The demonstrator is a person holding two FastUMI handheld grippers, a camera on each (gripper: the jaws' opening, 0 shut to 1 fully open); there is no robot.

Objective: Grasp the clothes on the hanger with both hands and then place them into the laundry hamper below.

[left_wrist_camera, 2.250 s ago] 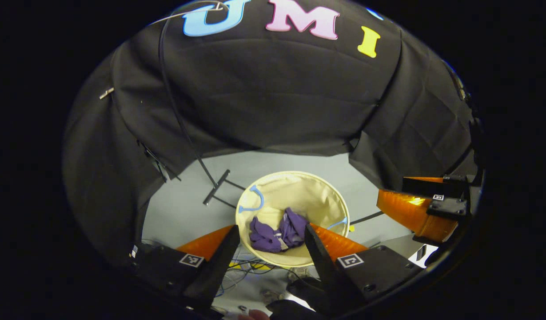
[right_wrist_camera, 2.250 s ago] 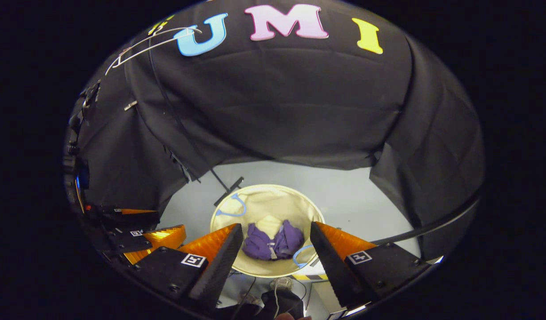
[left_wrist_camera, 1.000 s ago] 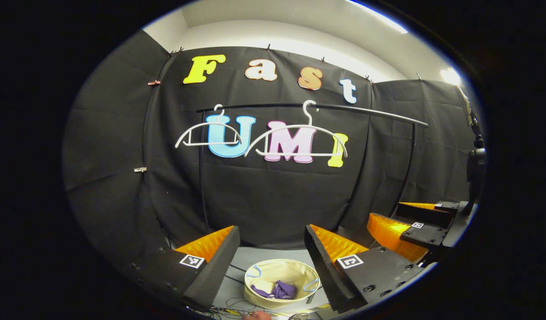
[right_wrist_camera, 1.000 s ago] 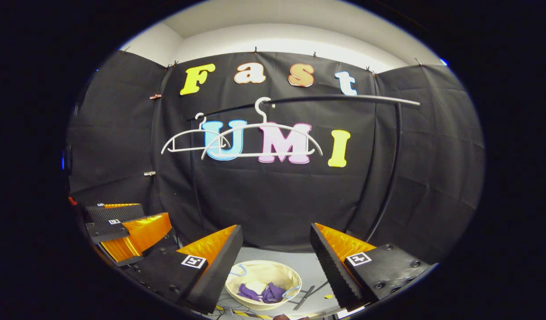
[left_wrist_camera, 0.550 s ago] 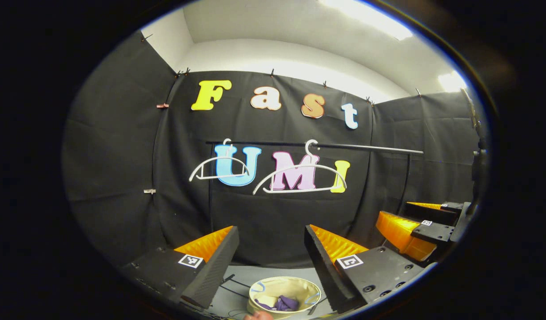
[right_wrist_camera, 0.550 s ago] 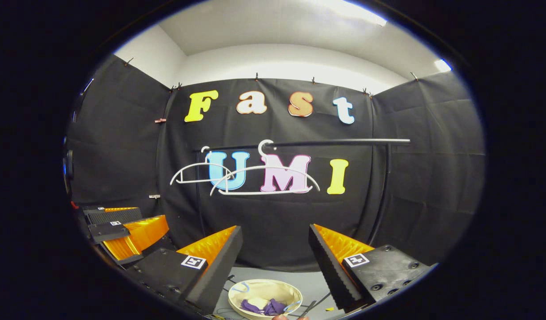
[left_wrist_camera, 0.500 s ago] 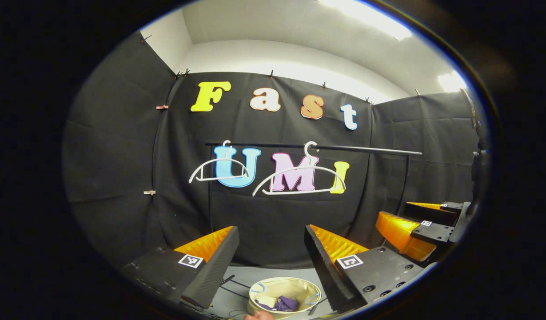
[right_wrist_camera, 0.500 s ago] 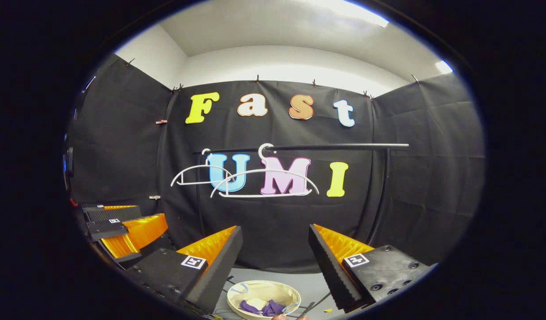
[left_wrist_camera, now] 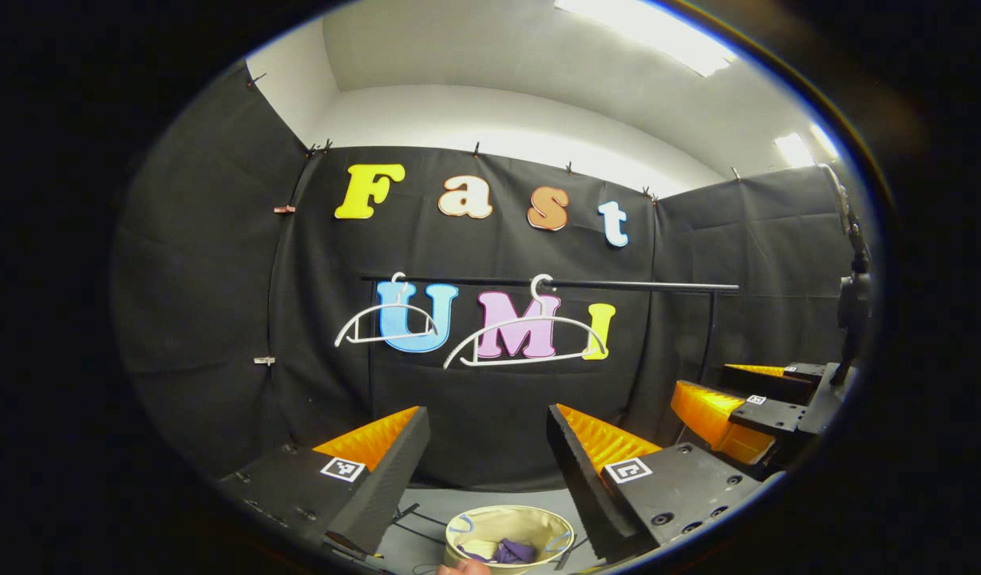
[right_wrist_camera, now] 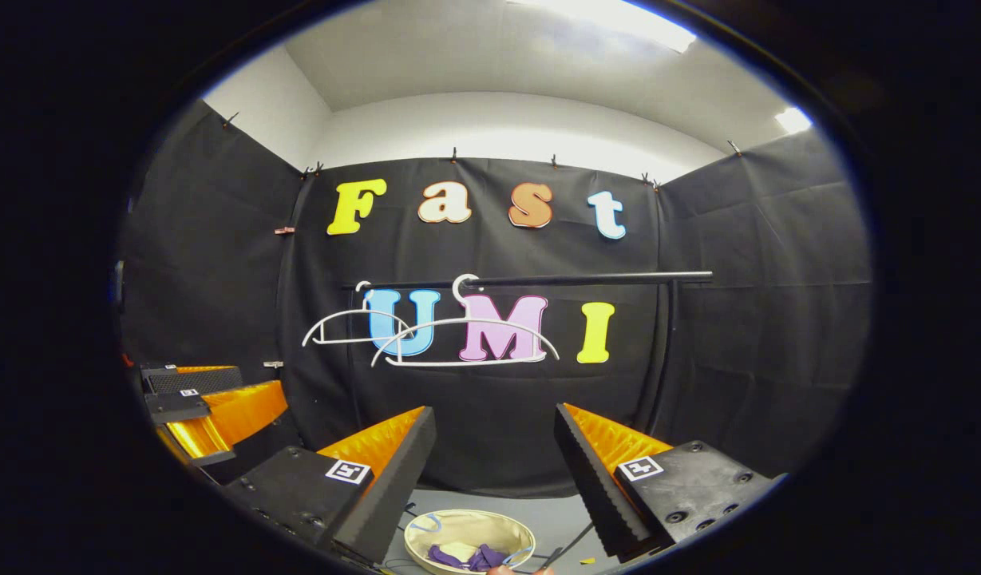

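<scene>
- Left gripper view: My left gripper [left_wrist_camera: 488, 447] is held up high with its fingers wide apart and nothing between them. Two white hangers [left_wrist_camera: 524, 339] hang bare on the black rail [left_wrist_camera: 634, 285]. Far below sits the laundry hamper [left_wrist_camera: 466, 529], and the purple clothes [left_wrist_camera: 512, 550] lie inside it. I think the job looks done.
- Right gripper view: My right gripper [right_wrist_camera: 496, 451] has its fingers apart too, holding nothing. The hamper is low down between them, with the purple clothes in it. Next I only need to rest, or reach for more clothes if some come.
</scene>
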